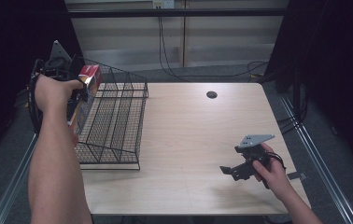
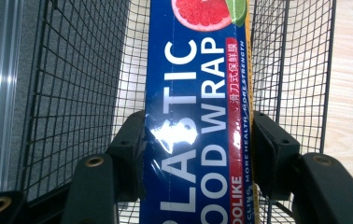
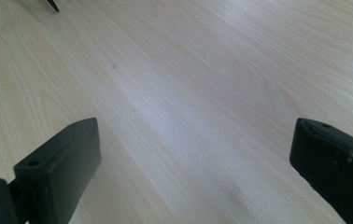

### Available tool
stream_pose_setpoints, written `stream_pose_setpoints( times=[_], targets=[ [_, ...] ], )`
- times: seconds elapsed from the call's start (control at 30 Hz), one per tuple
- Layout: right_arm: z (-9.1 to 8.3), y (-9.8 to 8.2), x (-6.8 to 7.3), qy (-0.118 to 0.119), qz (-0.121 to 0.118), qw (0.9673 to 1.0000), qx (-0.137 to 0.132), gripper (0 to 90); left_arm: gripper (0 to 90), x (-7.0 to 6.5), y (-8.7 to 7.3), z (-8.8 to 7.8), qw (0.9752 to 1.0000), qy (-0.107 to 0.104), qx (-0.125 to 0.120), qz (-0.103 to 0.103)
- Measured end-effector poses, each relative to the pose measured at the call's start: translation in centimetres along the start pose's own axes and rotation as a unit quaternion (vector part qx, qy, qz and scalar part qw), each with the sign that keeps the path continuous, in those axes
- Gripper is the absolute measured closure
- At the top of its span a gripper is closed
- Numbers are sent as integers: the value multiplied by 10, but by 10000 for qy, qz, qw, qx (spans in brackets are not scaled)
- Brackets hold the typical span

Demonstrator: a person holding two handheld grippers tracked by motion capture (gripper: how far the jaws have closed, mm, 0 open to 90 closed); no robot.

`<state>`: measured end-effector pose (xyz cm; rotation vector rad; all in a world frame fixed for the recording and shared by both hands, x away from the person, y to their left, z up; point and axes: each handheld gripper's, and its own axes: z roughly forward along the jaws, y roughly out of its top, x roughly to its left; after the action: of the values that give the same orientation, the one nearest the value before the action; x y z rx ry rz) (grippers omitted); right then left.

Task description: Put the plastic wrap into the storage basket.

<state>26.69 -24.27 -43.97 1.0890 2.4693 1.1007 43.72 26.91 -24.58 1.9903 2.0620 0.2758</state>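
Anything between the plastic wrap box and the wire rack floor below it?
Nothing visible. The left gripper holds the plastic wrap box over the wire rack; the mesh compartment under it looks bare, with dividers on both sides of the box.

The table (image 1: 198, 140) is made of light wood with soft lines running along it. A black wire basket (image 1: 114, 121) sits on the table at its left side. It has thin wire walls that split it into long parts. Near the far edge of the table there is a small dark round hole (image 1: 211, 94)
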Motion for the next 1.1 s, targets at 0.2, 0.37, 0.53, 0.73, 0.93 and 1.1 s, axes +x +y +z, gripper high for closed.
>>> stream_pose_setpoints(
  times=[0.2,0.37,0.53,0.73,0.93,1.1],
  targets=[
    [1,0,1,9,-2,10000,16,20,449,1,-1,8,9999,-30,2,-131],
    [1,0,2,29,-23,10000,36,20,447,2,-2,13,9999,-34,-24,-156],
    [2,0,1,22,-4,10000,32,20,446,2,-1,17,9998,0,24,-188],
    [3,0,1,35,-10,10000,27,20,445,2,-2,21,9998,10,51,-194],
    [3,0,2,43,2,10000,49,20,445,1,-1,27,9999,17,101,-135],
    [3,0,1,28,0,10000,47,20,443,1,-1,31,9999,-4,117,-92]
  ],
)
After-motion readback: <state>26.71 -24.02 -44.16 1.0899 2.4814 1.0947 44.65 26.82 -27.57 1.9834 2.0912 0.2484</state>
